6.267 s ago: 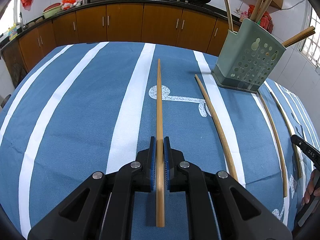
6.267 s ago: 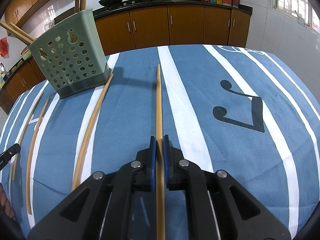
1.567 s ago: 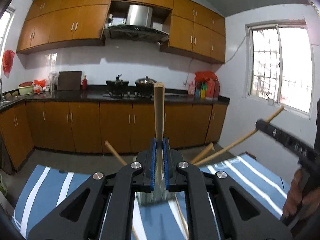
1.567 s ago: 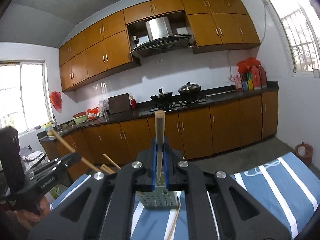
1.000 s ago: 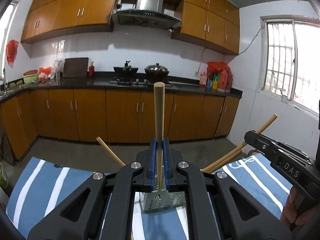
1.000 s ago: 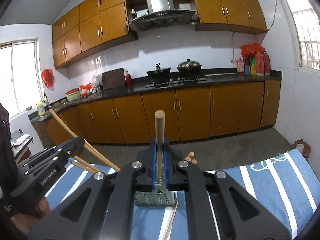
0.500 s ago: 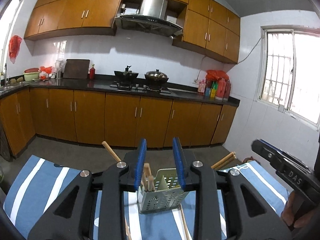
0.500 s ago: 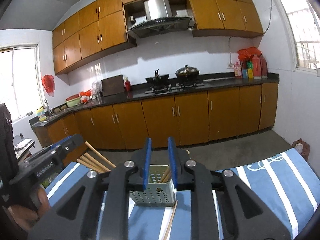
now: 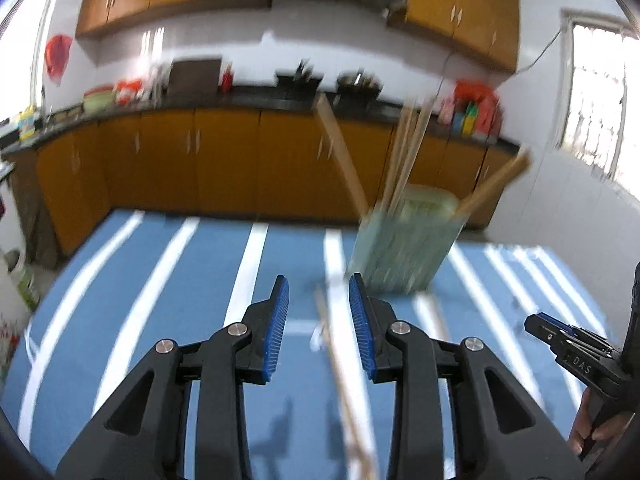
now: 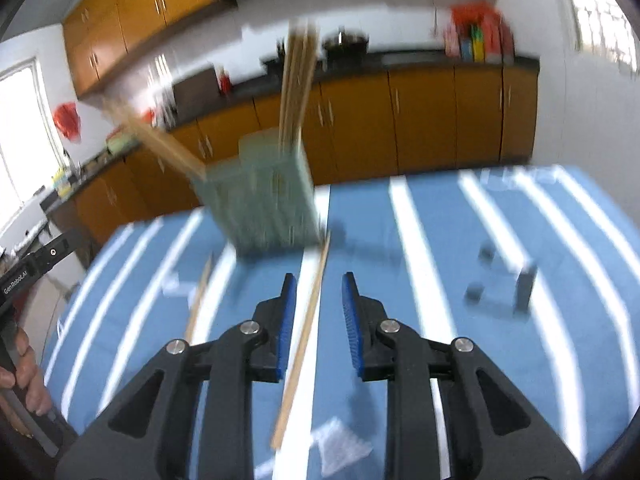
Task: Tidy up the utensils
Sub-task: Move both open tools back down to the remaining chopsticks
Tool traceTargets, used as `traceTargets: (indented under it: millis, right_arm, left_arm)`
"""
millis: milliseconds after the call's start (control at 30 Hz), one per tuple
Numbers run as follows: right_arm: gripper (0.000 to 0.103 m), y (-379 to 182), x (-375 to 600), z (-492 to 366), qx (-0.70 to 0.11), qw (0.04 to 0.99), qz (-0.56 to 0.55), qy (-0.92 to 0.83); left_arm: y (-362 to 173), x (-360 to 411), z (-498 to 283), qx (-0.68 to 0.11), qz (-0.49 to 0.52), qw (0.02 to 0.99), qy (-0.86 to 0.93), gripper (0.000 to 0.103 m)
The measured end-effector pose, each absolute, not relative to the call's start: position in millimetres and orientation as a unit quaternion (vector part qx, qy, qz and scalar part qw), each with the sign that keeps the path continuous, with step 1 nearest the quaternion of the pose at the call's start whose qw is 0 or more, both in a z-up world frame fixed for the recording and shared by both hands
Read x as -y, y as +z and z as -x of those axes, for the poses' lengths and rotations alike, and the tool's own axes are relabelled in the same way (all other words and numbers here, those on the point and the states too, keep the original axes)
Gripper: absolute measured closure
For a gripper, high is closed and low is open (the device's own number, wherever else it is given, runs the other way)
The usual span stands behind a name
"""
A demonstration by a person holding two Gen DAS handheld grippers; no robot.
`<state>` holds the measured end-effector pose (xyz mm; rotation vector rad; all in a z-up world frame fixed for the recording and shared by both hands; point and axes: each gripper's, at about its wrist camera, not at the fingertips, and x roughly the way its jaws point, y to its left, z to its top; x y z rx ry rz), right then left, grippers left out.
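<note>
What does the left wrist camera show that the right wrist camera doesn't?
Only the left wrist view shows the left tool, jaws opening with nothing clamped, and the bright window at right. Only the right wrist view shows the right tool, open, and dark note shapes printed on the cloth. Both show the green utensil holder with chopsticks in it, loose chopsticks on the striped blue tablecloth, and orange cabinets.

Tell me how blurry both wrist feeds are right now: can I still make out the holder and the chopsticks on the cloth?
Left wrist view: heavy motion smear on the green holder and the chopstick between the open fingers; the left gripper itself is sharp. Right wrist view: same smear on the holder, but the chopstick on the cloth reads clearer; window glare at the top right.
</note>
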<state>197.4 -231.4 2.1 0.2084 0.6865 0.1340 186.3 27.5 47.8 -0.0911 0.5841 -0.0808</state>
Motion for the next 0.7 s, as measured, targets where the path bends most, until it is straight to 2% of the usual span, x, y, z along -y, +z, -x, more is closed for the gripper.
traceTargets:
  millis: [200, 433, 700]
  right_arm:
    - [0.079, -54.4, 200.1, -193.1, -0.401, 0.907, -0.098, 0.080]
    - [0.080, -69.6, 186.7, -199.1, -0.420, 0.901, -0.077, 0.073]
    - [0.094, -79.3, 182.5, -201.6, -0.422, 0.903, -0.060, 0.049]
  left_arm:
    - [-1.0, -30.8, -176.4, -0.351, 0.060, 0.934, -0.040, 0.071]
    - [-17.7, -24.4, -168.4, -0.369, 0.063, 0.926, -0.048, 0.071]
    - [-26.6, -15.5, -168.9, -0.380, 0.060, 0.921, -0.061, 0.071]
